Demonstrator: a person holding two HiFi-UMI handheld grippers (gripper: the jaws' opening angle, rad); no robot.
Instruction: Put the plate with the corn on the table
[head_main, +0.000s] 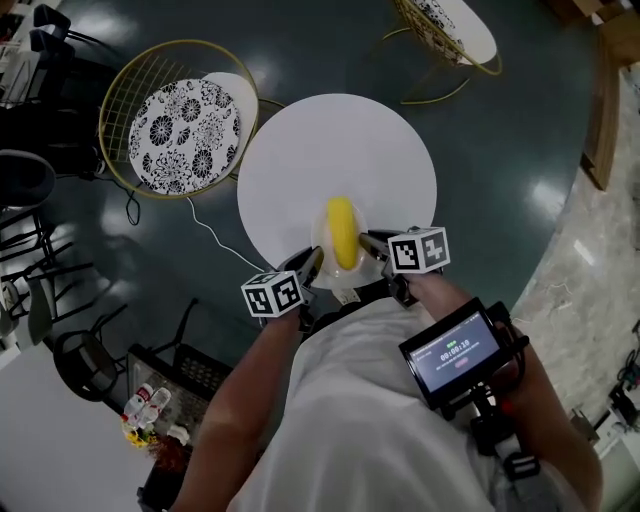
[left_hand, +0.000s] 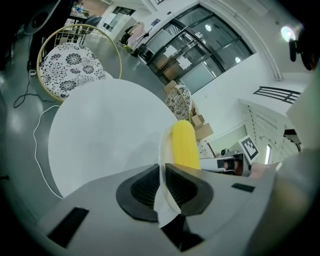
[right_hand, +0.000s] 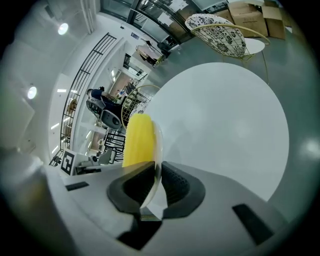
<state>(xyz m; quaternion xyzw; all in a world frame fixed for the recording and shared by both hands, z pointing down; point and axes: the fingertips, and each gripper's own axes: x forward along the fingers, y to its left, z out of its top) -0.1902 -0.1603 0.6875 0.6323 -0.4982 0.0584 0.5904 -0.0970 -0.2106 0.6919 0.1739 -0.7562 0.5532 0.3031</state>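
A yellow corn cob (head_main: 342, 231) lies on a small white plate (head_main: 320, 264) at the near edge of the round white table (head_main: 330, 150). My left gripper (head_main: 312, 262) is shut on the plate's left rim. On the opposite rim my right gripper (head_main: 375, 245) is shut too. The left gripper view has the thin plate edge (left_hand: 162, 150) pinched between the black pads of the left gripper (left_hand: 162, 182), with the corn (left_hand: 184, 145) just past them. In the right gripper view the plate (right_hand: 158, 145) and corn (right_hand: 137, 140) sit in the right gripper (right_hand: 156, 187). Whether the plate rests on the table I cannot tell.
A wire chair with a flowered cushion (head_main: 183, 122) stands left of the table, a second one (head_main: 450, 25) at the far right. A white cable (head_main: 205, 232) trails on the dark floor. A black basket with bottles (head_main: 150, 405) stands at my lower left.
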